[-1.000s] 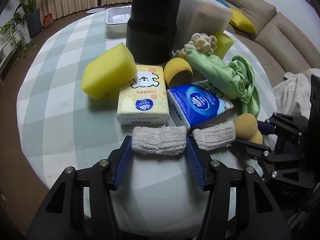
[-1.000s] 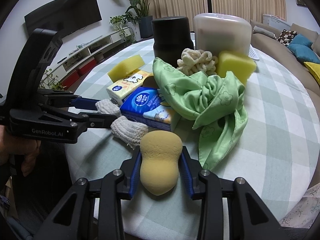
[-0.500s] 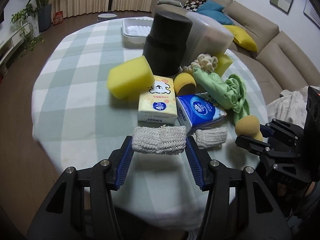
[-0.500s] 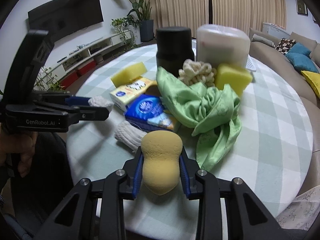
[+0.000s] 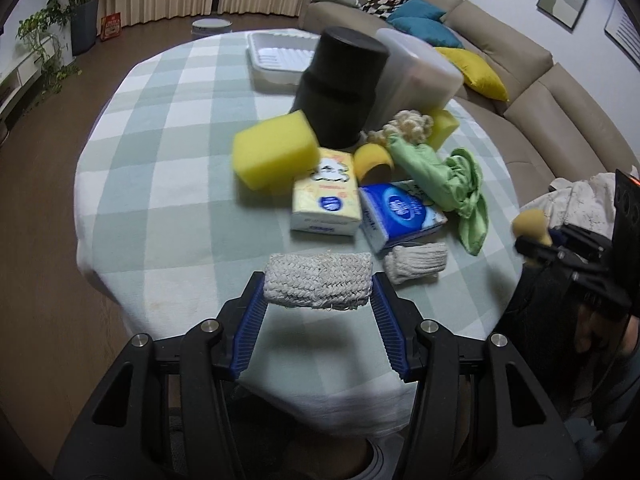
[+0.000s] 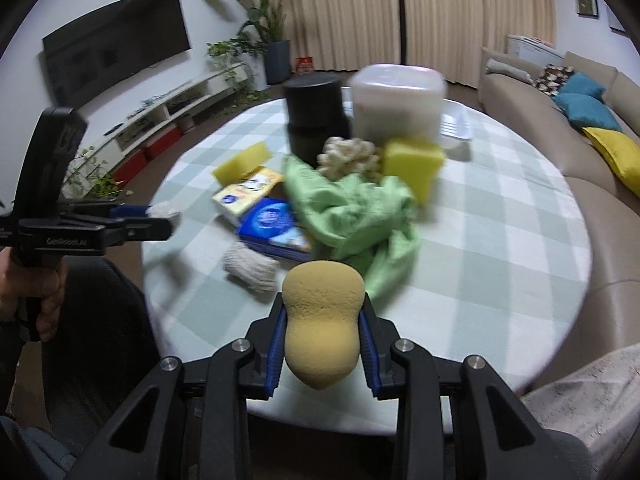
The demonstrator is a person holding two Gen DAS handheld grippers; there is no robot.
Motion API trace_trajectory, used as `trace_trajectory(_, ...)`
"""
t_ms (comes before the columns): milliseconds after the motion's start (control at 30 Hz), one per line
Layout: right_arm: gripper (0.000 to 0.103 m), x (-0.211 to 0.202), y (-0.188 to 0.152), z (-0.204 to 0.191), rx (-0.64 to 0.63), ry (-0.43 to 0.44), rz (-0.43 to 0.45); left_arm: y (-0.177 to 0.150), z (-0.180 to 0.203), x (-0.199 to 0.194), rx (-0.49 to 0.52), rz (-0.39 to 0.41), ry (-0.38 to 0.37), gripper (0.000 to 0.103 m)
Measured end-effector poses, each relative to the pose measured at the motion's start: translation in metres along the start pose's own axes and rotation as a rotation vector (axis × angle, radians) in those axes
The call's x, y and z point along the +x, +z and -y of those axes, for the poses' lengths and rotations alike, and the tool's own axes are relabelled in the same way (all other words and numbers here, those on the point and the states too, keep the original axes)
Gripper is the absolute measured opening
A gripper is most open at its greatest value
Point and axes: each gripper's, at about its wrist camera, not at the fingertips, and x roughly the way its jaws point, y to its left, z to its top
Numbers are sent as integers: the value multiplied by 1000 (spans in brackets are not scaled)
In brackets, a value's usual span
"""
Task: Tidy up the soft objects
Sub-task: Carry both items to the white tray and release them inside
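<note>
Woven grey cloth (image 5: pixel 318 281) clamped in left gripper (image 5: pixel 318 300), lifted above table (image 5: pixel 168 184) edge. Tan sponge (image 6: pixel 322 320) clamped in right gripper (image 6: pixel 322 344), also airborne. Nothing sorted yet, likely: green rag (image 5: pixel 444 178), tissue packs, yellow sponges, second cloth (image 5: pixel 416 261) lie heaped mid-table.

We see two tissue packs (image 5: pixel 325 199) side by side mid-table (image 5: pixel 168 184), a knitted roll (image 5: pixel 416 261) just before them toward the near edge, sponge block (image 5: pixel 276 150) left, cloth (image 5: pixel 444 178) right, canister (image 5: pixel 340 86) and tub (image 5: pixel 420 76) behind, tray (image 5: pixel 276 54) at the far edge
</note>
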Motion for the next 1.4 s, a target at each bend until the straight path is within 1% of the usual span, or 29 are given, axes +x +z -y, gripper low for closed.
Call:
trace_trajectory(100,35,-4,3,15,22,-42,-7,5,-10,-4,-4,-5,9,50)
trace_trajectory(200,35,-8,8,31,38,-81,-6,15,-20,-10,-6,14,24,50)
trace_trajectory(333,35,-10,19,55,55,-127,5,41,-40,-19,-20,62,63,50)
trace_trajectory(433,35,-13,31,74,65,-160,20,67,-54,-23,-20,99,78,50)
trace_trajectory(500,35,-15,44,91,68,-185,39,90,-64,-25,-16,135,72,50)
trace_trajectory(567,35,-15,59,112,70,-216,53,118,-73,-27,-11,165,98,50)
trace_trajectory(667,35,-11,83,148,83,-258,68,162,-78,-27,26,201,121,50)
trace_trajectory(700,35,-9,96,163,87,-266,75,179,-78,-25,43,208,133,50)
trace_trajectory(733,35,-7,110,177,87,-280,82,189,-77,-24,54,214,135,50)
trace_trajectory(800,35,-3,137,197,82,-305,91,219,-74,-19,84,224,144,50)
trace_trajectory(900,35,7,181,225,80,-292,97,258,-64,-4,148,213,165,50)
trace_trajectory(967,35,18,211,236,53,-293,85,280,-55,15,198,180,163,50)
trace_trajectory(1067,35,44,252,242,-1,-232,52,300,-39,53,267,122,158,50)
trace_trajectory(1133,35,67,276,236,-47,-186,28,306,-28,78,315,85,153,50)
trace_trajectory(1200,35,90,290,228,-78,-134,2,308,-15,103,358,47,151,50)
trace_trajectory(1233,35,100,295,223,-97,-123,-12,309,-8,117,379,27,147,50)
trace_trajectory(1367,35,155,308,184,-239,-86,-97,313,-2,150,398,-15,145,50)
trace_trajectory(1400,35,164,309,179,-254,-82,-111,315,-3,155,392,-20,147,50)
